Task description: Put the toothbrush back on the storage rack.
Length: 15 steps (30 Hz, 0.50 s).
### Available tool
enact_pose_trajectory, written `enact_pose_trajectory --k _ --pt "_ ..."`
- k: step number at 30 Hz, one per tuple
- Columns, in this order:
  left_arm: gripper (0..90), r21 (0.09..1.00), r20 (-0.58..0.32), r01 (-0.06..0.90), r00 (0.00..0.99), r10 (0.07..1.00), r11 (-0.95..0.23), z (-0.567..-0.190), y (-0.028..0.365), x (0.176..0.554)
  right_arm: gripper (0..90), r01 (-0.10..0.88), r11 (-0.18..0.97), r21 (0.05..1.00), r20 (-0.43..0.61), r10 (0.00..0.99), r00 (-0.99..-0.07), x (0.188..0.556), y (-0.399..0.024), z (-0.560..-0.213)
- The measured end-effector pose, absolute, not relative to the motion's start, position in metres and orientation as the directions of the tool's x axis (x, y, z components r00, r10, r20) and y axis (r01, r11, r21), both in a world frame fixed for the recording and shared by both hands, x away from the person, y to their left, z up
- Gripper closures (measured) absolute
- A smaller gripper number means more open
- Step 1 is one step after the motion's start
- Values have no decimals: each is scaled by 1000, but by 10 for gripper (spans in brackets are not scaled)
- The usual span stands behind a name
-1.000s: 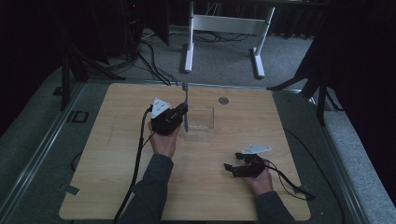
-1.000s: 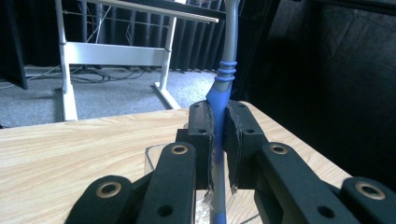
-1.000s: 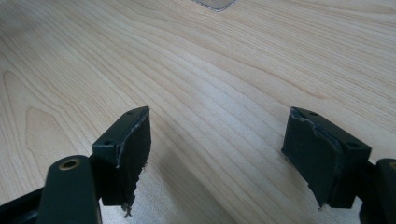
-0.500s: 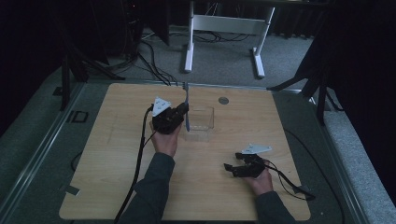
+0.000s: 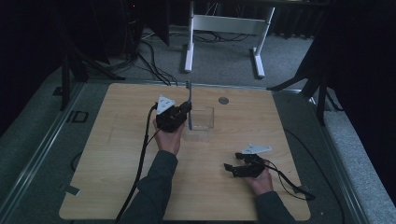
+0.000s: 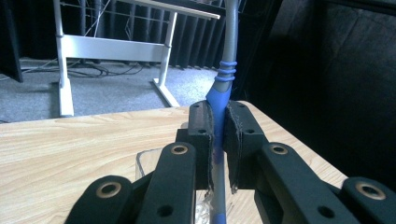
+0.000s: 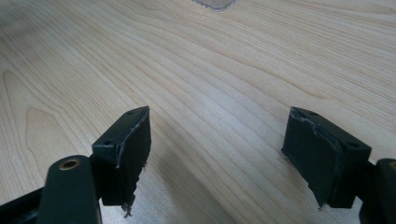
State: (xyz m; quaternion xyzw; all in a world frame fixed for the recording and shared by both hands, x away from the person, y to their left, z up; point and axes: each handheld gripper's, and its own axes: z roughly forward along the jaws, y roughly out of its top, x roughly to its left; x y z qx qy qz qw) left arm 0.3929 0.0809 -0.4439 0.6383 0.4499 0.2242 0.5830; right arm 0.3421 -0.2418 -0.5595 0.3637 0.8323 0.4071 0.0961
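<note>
A slim grey tool with a blue ribbed grip [image 6: 223, 88], perhaps a toothbrush, stands upright with my left gripper [image 6: 218, 122] shut on its blue part. In the high view this tool [image 5: 190, 95] rises at the left wall of a clear plastic box [image 5: 203, 119], and the left gripper [image 5: 187, 109] is beside that wall. The tool's lower end reaches down by the box's rim [image 6: 144, 161]. My right gripper [image 5: 229, 169] rests near the table's front right, pointing left. Its jaws stand wide apart over bare wood [image 7: 217, 149] with nothing between them.
The wooden table [image 5: 116, 177] has a round metal grommet [image 5: 223, 100] behind the box. A corner of the clear box [image 7: 215, 3] lies far ahead of the right gripper. A white desk frame [image 5: 224, 25] stands on the carpet beyond. Cables trail off both grippers.
</note>
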Motion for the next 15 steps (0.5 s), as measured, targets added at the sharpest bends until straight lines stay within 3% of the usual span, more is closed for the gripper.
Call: enact_pose_trajectory --k 15 --pt "812 940 -260 323 465 846 111 -447 82 401 228 527 404 747 136 684 -717 342 -242 -559"
